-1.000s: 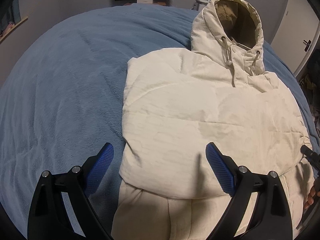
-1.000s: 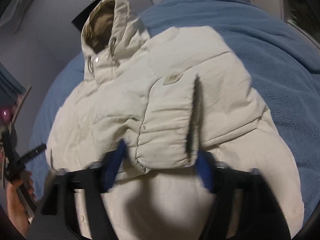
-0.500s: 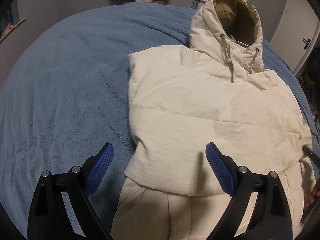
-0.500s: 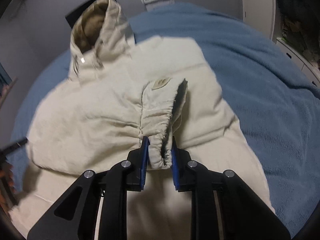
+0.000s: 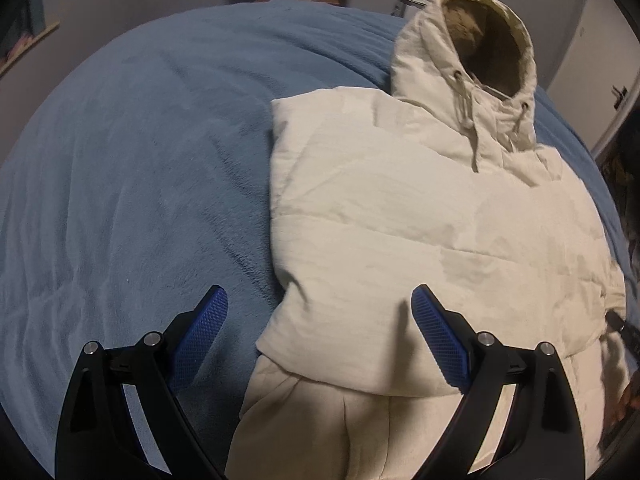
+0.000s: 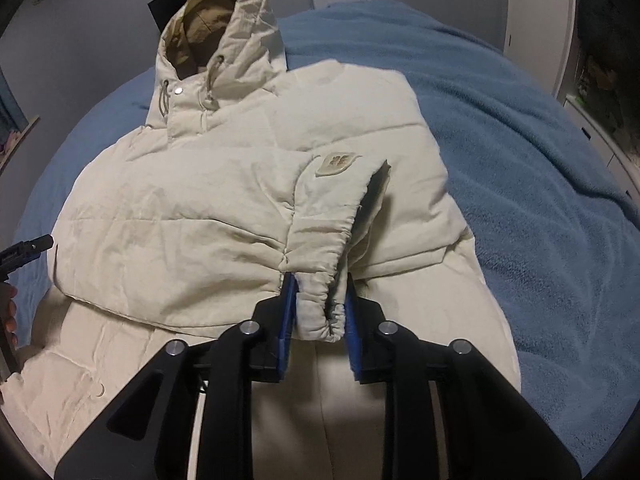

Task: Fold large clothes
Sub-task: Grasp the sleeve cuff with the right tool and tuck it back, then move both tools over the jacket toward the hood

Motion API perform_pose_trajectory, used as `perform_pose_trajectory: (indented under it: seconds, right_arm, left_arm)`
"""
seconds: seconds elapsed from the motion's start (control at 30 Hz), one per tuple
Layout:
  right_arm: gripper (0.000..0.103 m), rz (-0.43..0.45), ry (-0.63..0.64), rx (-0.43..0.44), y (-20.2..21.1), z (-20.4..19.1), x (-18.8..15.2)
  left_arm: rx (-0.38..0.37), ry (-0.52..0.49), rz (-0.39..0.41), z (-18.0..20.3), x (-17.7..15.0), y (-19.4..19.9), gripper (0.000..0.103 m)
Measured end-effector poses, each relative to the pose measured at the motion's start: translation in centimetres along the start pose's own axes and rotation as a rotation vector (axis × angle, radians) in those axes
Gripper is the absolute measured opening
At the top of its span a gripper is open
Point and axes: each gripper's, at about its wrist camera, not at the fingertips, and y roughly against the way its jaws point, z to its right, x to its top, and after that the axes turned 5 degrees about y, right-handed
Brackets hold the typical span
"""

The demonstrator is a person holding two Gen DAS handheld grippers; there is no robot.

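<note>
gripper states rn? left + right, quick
Left gripper: open, holding nothing, above the folded jacket.
Right gripper: shut on the sleeve cuff.

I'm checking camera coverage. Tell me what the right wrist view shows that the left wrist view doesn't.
Only the right wrist view shows the right gripper shut on the sleeve cuff, and the sleeve's logo patch. Only the left wrist view shows the left gripper open above the jacket's left edge. Both show the cream jacket, its hood and the blue blanket.
</note>
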Motion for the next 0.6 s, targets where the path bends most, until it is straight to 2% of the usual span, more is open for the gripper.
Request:
perform_pose_trajectory:
  seconds: [0.03, 0.07, 0.17, 0.23, 0.27, 0.43, 0.53, 0.6]
  right_arm:
    - [0.040, 0.007, 0.007, -0.014, 0.2, 0.0, 0.1]
    - [0.043, 0.014, 0.014, -0.025, 0.3, 0.0, 0.1]
    - [0.045, 0.058, 0.055, -0.071, 1.3, -0.3, 0.7]
    - [0.056, 0.084, 0.067, -0.080, 1.7, -0.6, 1.3]
    - [0.058, 0.093, 0.075, -0.076, 1.8, -0.8, 1.6]
    - [0.061, 0.106, 0.146, -0.044, 0.5, -2.8, 3.1]
    - [0.061, 0.088, 0.166, -0.040, -1.2, -3.6, 3.5]
    - [0.062, 0.072, 0.178, -0.042, -2.4, -3.9, 3.7]
  left_arm:
    - [0.003, -0.009, 0.003, 0.1, -0.1, 0.1, 0.090]
    - [0.005, -0.016, 0.007, 0.2, -0.1, 0.1, 0.090]
    - [0.001, -0.020, 0.024, 0.3, -0.2, 0.6, 0.090]
    - [-0.036, -0.008, 0.036, 0.5, -0.2, 1.0, 0.090]
    - [-0.054, -0.004, 0.038, 0.6, -0.2, 1.1, 0.090]
    - [-0.115, -0.010, 0.049, 2.3, -0.4, 1.6, 0.094]
    - [-0.103, -0.017, 0.108, 3.4, -0.5, 2.1, 0.096]
    - [-0.098, -0.038, 0.119, 4.3, -0.6, 1.4, 0.096]
